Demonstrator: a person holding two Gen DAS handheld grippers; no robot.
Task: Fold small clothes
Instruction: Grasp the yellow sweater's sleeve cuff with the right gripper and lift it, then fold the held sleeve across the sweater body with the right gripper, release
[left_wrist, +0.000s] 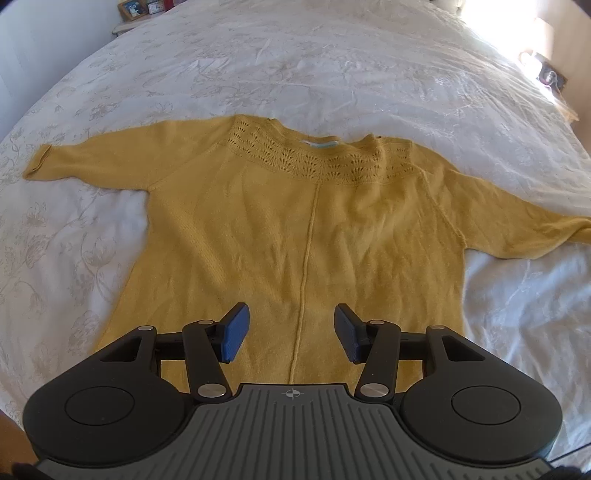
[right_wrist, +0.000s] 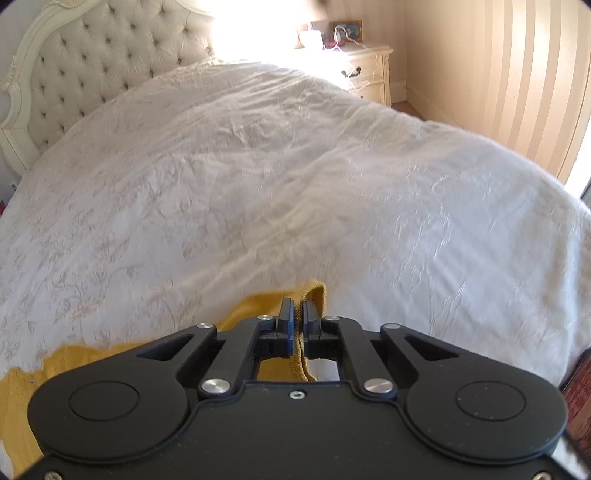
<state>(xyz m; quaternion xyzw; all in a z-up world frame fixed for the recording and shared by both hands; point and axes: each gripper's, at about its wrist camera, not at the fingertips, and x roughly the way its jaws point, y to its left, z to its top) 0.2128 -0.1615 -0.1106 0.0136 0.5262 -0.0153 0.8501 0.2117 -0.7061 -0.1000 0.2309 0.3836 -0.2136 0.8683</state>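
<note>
1. My left gripper (left_wrist: 291, 334) hangs with jaws spread wide over the lower middle of the yellow sweater (left_wrist: 306, 221), which lies flat on the white bedspread (left_wrist: 332, 66), sleeves out.
2. My right gripper (right_wrist: 297, 317) is clenched on the sweater's cuff (right_wrist: 316, 291), I think; the view there is cramped.

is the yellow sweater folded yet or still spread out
Spread out. The sweater lies flat on the bed, both sleeves out to the sides. The right gripper pinches one sleeve end; no fold shows.
</note>
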